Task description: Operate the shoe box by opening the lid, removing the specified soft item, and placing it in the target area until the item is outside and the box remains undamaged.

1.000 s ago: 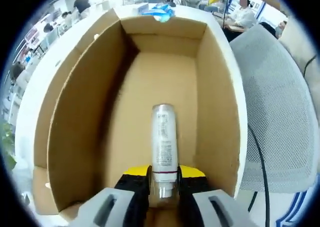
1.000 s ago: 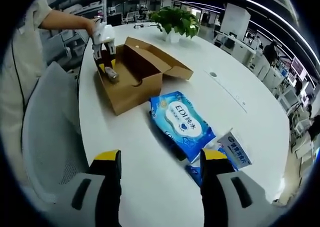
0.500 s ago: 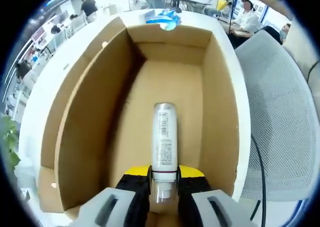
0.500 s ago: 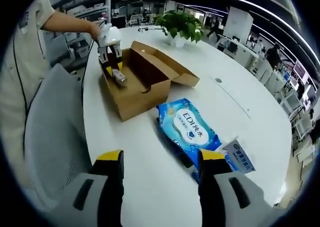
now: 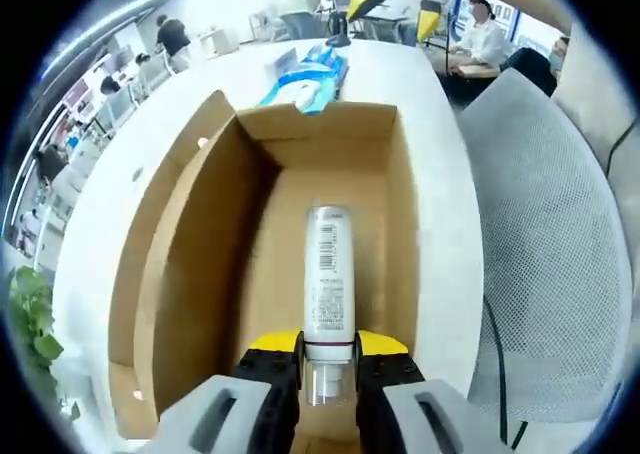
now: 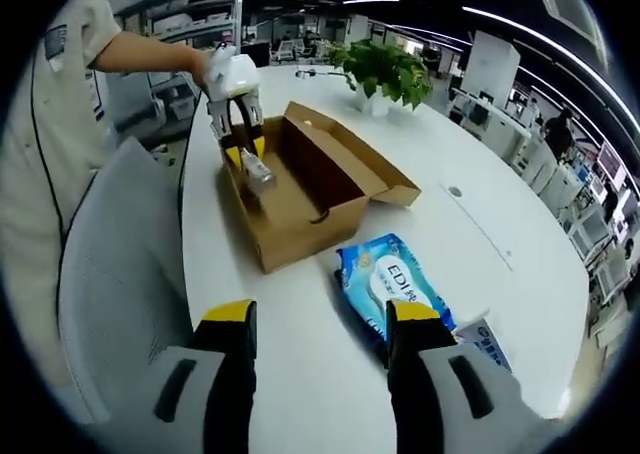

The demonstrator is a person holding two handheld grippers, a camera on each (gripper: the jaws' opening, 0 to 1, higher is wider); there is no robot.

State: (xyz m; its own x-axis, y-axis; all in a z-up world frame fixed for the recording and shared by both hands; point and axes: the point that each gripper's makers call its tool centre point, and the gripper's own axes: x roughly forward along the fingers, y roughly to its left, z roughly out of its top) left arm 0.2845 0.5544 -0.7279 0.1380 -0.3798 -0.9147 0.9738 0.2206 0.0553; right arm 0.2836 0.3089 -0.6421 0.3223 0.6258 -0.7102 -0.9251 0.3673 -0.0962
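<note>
An open brown shoe box (image 5: 190,274) stands on the white table, its lid (image 6: 352,162) folded back. My left gripper (image 5: 330,372) is shut on the cap end of a white tube (image 5: 327,274) with a barcode, held above the box floor. From the right gripper view, the left gripper (image 6: 246,146) holds the tube (image 6: 258,174) over the near end of the box (image 6: 300,239). My right gripper (image 6: 318,326) hangs open over bare table, well short of the box, with nothing between its fingers. It also appears far off as the right gripper (image 5: 392,4).
A blue wet-wipes pack (image 6: 395,289) lies beside the box, with a small white-and-blue carton (image 6: 482,340) past it. A grey mesh chair (image 6: 120,274) stands at the table's edge, and a potted plant (image 6: 385,64) sits beyond the box. A person's arm holds the left gripper.
The left gripper has risen with the tube, so the box floor lies farther below. The right gripper's view has drifted closer to the box.
</note>
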